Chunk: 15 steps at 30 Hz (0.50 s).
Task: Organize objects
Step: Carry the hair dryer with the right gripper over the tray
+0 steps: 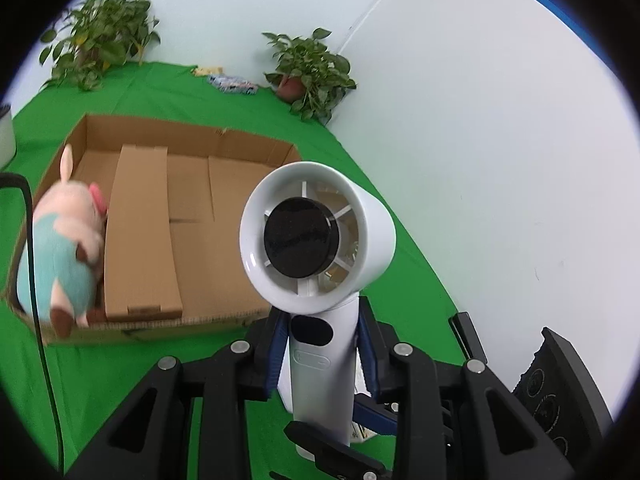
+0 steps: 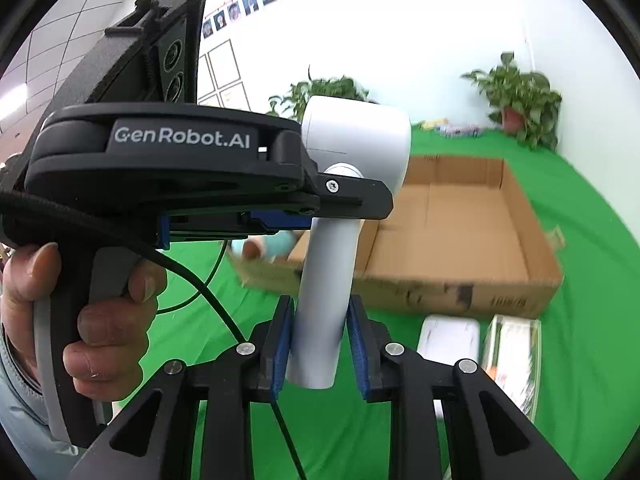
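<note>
A white handheld fan stands upright between the blue pads of my left gripper, which is shut on its handle above the green cloth. In the right wrist view the same fan has its lower handle between my right gripper's blue pads, which sit close on both sides; the left gripper's body grips it higher up. An open cardboard box lies behind, with a pink and teal plush pig at its left end. The box also shows in the right wrist view.
Two potted plants stand at the back of the green cloth. A white pack and a clear-wrapped pack lie in front of the box. Small packets lie at the back. A white wall is to the right.
</note>
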### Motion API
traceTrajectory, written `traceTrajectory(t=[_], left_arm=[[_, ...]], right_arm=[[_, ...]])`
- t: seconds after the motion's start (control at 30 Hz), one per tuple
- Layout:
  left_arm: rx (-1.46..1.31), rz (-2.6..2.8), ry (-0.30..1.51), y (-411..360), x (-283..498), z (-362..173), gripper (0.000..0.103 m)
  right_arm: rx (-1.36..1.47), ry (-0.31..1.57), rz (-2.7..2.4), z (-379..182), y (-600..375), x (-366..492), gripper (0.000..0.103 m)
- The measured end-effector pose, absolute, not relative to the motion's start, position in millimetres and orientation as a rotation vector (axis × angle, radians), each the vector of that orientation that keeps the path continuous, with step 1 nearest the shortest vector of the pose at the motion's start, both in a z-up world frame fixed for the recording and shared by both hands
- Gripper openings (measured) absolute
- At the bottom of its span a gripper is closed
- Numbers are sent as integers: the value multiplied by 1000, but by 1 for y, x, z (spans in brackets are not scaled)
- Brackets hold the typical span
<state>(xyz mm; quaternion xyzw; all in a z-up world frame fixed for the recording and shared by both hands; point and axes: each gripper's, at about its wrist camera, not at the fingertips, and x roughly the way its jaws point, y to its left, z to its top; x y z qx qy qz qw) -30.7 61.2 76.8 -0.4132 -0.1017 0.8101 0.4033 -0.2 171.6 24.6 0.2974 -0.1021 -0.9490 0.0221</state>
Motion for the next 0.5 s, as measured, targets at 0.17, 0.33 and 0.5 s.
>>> traceTrajectory(t=[0.17, 0.33, 0.5], left_arm=[[-1012, 2061, -217, 65, -75, 99, 30], [-1012, 2065, -196, 73, -99, 110, 30], [-1032, 2062, -195, 76, -112, 104, 30]], right_arm=[[890, -342, -2949, 50, 184, -18, 25], [895, -341, -2951, 66, 189, -28, 25], [933, -356, -2928, 72, 196, -48, 25]])
